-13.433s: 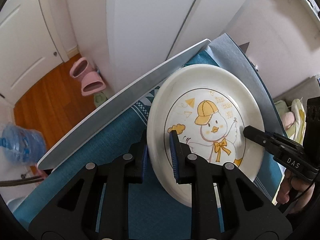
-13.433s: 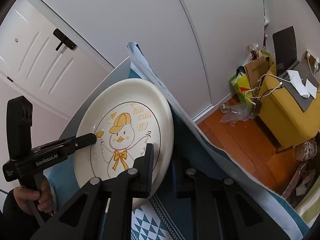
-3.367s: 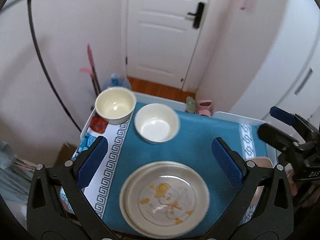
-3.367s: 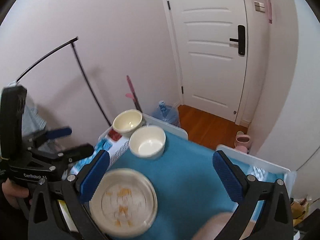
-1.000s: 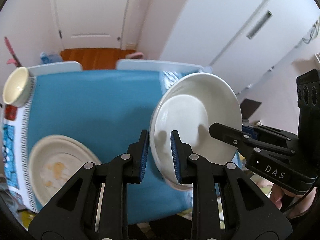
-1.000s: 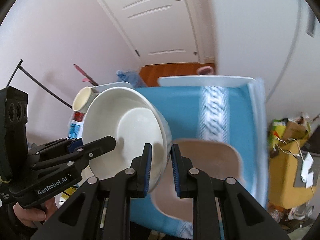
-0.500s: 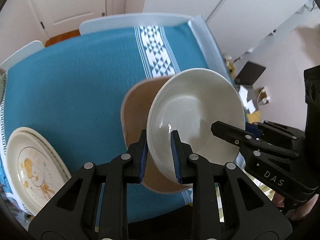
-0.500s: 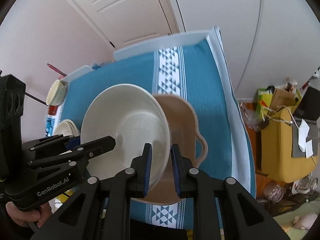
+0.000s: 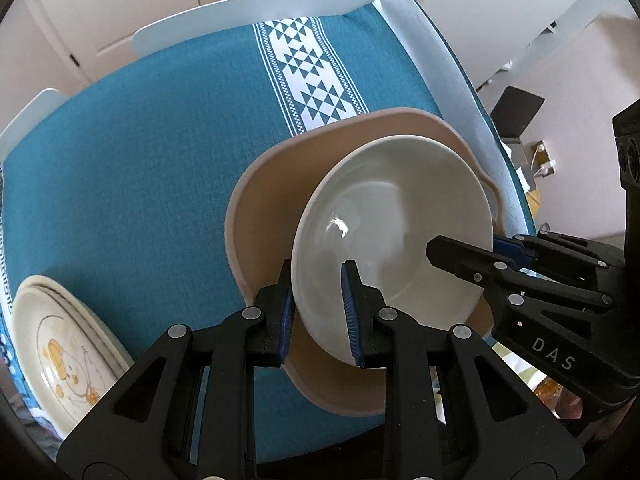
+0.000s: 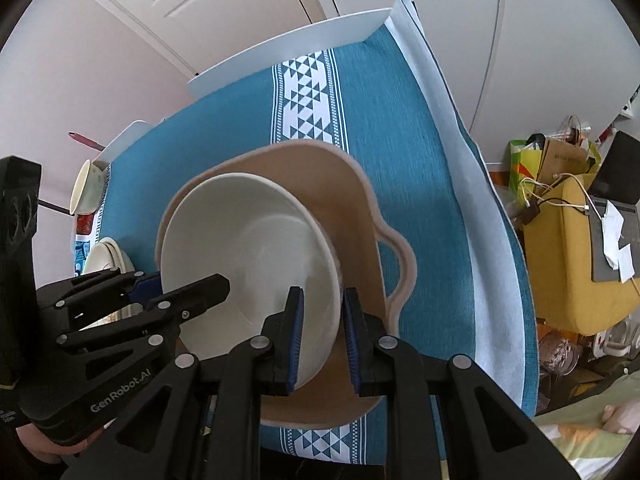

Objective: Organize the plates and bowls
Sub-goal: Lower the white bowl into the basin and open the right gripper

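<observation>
A large white bowl [image 9: 400, 216] is held by both grippers over a tan basin with a handle [image 9: 264, 208]. My left gripper [image 9: 318, 312] is shut on the bowl's near-left rim. My right gripper [image 10: 320, 336] is shut on the opposite rim of the bowl [image 10: 248, 240], above the basin [image 10: 360, 200]. A stack of plates with a yellow duck print [image 9: 60, 344] lies at the table's left edge. A cream bowl [image 10: 84, 188] stands at the far left of the table.
The table has a teal cloth [image 9: 140, 140] with a white triangle-pattern band [image 9: 312, 68]. White chair backs [image 9: 248, 16] stand at the far side. A yellow stool with cables and bags [image 10: 576, 232] is on the floor to the right.
Both grippers have carried the white bowl down closer to the tan basin; the bowl now sits lower and more inside the basin's outline than half a second ago.
</observation>
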`<state>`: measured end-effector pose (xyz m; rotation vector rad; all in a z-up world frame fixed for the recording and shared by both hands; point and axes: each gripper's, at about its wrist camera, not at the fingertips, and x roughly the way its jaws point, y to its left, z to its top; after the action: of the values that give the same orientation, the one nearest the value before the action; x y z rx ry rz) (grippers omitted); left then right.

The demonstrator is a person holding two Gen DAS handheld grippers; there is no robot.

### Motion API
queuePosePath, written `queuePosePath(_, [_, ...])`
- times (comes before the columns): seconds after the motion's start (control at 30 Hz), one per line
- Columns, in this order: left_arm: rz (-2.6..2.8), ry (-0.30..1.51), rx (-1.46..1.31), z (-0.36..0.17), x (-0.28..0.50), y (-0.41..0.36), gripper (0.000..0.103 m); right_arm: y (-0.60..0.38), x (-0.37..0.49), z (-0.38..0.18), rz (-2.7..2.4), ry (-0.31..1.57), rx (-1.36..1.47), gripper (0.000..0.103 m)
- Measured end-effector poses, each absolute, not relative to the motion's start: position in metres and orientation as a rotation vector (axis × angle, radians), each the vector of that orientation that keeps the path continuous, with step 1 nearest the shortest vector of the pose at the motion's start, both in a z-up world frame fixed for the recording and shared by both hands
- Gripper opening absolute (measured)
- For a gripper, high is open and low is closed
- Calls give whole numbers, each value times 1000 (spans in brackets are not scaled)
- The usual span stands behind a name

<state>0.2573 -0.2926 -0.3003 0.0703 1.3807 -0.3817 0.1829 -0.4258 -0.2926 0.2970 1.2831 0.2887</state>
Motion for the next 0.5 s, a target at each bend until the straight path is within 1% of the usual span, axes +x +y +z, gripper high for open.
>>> queuePosePath(0.5, [-374, 1355, 81, -288, 260, -295, 20, -422, 187, -285, 240, 1370, 228, 18])
